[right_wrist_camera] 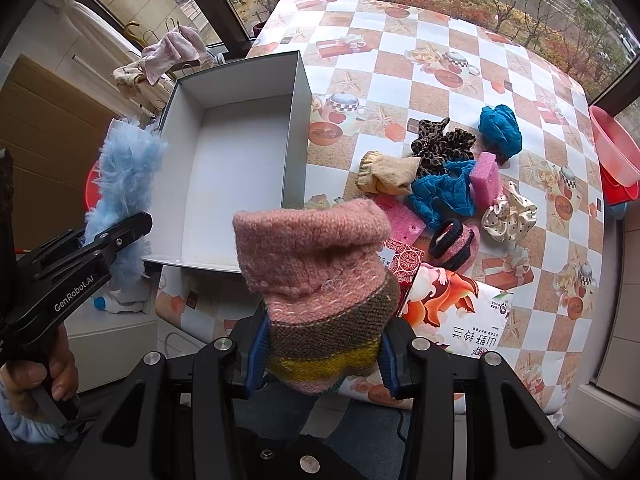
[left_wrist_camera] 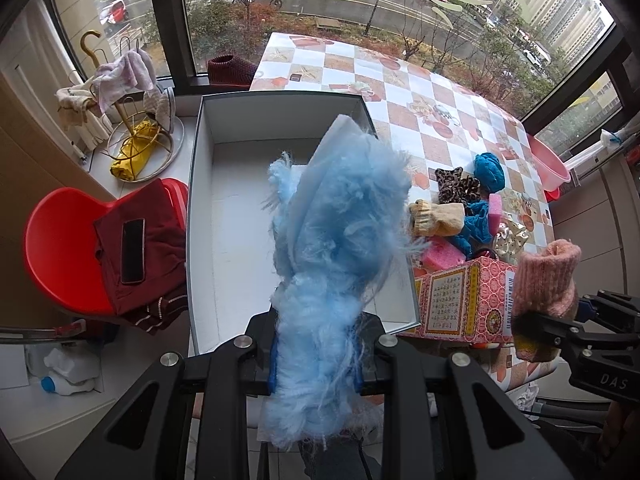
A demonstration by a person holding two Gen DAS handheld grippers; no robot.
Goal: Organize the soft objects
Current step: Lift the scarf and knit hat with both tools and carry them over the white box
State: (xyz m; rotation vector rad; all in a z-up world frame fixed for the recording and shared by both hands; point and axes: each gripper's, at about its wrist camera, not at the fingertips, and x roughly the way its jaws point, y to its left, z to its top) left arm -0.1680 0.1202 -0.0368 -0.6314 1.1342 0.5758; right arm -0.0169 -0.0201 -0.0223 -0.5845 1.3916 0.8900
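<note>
Left claw (left_wrist_camera: 316,364) pinched the fluffy light-blue plush piece (left_wrist_camera: 340,248), long axis pointing away over the white open box (left_wrist_camera: 240,208); right claw (right_wrist_camera: 320,356) pinched the upright pink striped knitted sock (right_wrist_camera: 320,272).

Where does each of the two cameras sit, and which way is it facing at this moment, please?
Left wrist: on the left gripper, looking forward over the fluffy blue item it clamps, into the open white box; the right gripper shows at the right edge.
Right wrist: on the right gripper, looking past its pink knit sock at the checkered table; the left gripper and the person's hand show at left.
Shared: the box, table, and pile of soft items.
</note>
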